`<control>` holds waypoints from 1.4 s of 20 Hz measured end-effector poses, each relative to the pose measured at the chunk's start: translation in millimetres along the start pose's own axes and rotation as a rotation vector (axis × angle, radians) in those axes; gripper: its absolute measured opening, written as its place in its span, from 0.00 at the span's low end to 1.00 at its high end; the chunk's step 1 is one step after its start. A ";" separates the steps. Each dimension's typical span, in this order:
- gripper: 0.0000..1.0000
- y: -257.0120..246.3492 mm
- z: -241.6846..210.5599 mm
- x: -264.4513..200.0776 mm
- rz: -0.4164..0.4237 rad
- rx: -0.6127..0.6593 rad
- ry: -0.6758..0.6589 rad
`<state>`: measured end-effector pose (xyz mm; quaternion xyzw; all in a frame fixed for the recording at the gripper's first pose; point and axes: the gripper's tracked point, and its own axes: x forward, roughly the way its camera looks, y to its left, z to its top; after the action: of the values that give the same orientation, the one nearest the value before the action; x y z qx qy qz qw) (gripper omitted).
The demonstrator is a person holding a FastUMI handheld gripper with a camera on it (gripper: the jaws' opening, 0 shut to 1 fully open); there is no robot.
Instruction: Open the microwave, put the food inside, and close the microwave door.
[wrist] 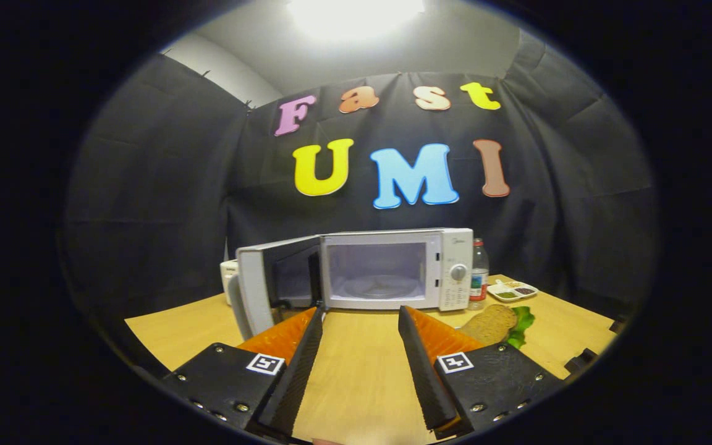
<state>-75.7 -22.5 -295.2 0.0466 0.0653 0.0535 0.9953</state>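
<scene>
**Microwave open, tongs empty**

Your tongs [361, 315] stand spread apart over the bare table [356, 371], holding nothing. Beyond them the microwave [387, 269] sits at the far side, its door [269, 281] swung out to the left. The sandwich [492, 324] lies near the right finger, with a bottle [479, 272] and a small tray [513, 290] farther off.

A white microwave [393, 269] stands at the far side of the wooden surface [356, 364], its door [275, 278] swung open to the left, cavity and glass turntable exposed. The food, a brown bread sandwich with lettuce [495, 324], lies near its right front.
</scene>
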 end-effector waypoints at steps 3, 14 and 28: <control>0.75 -55.9 -10.9 2.7 -0.078 0.072 0.012; 0.80 -169.3 -73.9 27.4 -0.232 0.408 0.118; 0.27 -152.3 -72.0 58.6 -0.157 0.424 0.156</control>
<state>-12.3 -160.5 -388.8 0.2451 0.1554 -0.0353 0.9563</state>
